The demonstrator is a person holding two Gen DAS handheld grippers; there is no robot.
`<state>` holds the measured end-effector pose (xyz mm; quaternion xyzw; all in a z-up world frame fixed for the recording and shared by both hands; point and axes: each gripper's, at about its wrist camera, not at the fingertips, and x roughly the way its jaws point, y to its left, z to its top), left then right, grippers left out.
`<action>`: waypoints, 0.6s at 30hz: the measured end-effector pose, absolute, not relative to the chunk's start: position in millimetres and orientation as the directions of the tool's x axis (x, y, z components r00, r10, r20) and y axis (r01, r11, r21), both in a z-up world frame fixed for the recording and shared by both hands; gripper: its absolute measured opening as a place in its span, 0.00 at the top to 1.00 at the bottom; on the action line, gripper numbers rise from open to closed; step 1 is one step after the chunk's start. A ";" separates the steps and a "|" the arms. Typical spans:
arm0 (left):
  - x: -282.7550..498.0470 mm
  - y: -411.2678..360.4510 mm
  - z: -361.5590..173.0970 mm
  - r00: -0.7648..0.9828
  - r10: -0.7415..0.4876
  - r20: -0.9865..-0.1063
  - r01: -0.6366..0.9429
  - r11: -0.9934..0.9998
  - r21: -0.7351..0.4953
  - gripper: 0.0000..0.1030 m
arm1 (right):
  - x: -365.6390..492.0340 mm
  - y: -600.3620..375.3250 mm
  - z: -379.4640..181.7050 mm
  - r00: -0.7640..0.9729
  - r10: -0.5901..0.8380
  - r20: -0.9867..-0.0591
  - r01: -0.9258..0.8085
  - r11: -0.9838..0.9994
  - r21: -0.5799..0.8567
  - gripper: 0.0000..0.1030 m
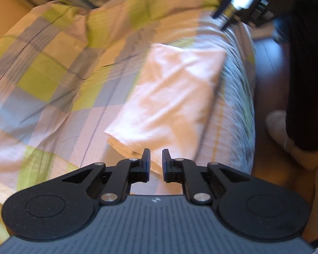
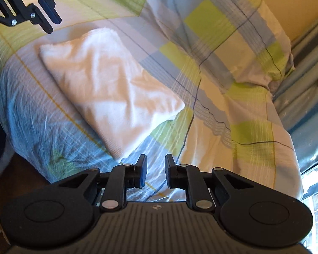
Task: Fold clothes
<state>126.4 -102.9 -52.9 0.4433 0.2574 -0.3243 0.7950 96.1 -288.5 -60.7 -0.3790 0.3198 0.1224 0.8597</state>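
Observation:
A white garment (image 1: 169, 97) (image 2: 108, 84) lies folded into a compact rectangle on the checked bedspread (image 1: 53, 80) (image 2: 233, 110), near the bed's edge. My left gripper (image 1: 156, 154) hovers just above the garment's near corner, jaws slightly apart, nothing between them. My right gripper (image 2: 156, 160) hangs over the bed past the garment's other end, also open and empty. In the right wrist view the left gripper (image 2: 50, 21) shows at the top left, above the garment's far end. The right gripper (image 1: 229, 14) appears blurred at the top of the left wrist view.
A plump checked pillow or duvet fold (image 2: 218, 29) rises behind the garment. The bed's edge (image 1: 247, 97) drops to a dark wooden floor (image 1: 269, 67). A person's dark trouser leg (image 1: 305, 84) and light slipper (image 1: 286, 131) stand beside the bed. Blue curtain (image 2: 307, 89) hangs at right.

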 end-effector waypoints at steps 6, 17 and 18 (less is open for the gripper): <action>180.0 -107.7 -48.6 0.651 -0.366 -0.665 0.708 0.610 0.357 0.89 | 106.8 -277.8 -40.1 0.773 0.025 -0.634 -0.446 0.733 -0.514 0.81; 256.1 -72.4 -97.4 0.653 -0.437 -0.618 0.553 0.833 -0.004 0.89 | 212.4 -322.2 -76.1 0.762 0.300 -0.573 -0.366 0.931 0.000 0.80; 256.2 -69.2 -98.5 0.656 -0.445 -0.609 0.542 0.840 -0.030 0.89 | 222.9 -327.4 -84.7 0.748 0.311 -0.587 -0.358 0.933 0.037 0.81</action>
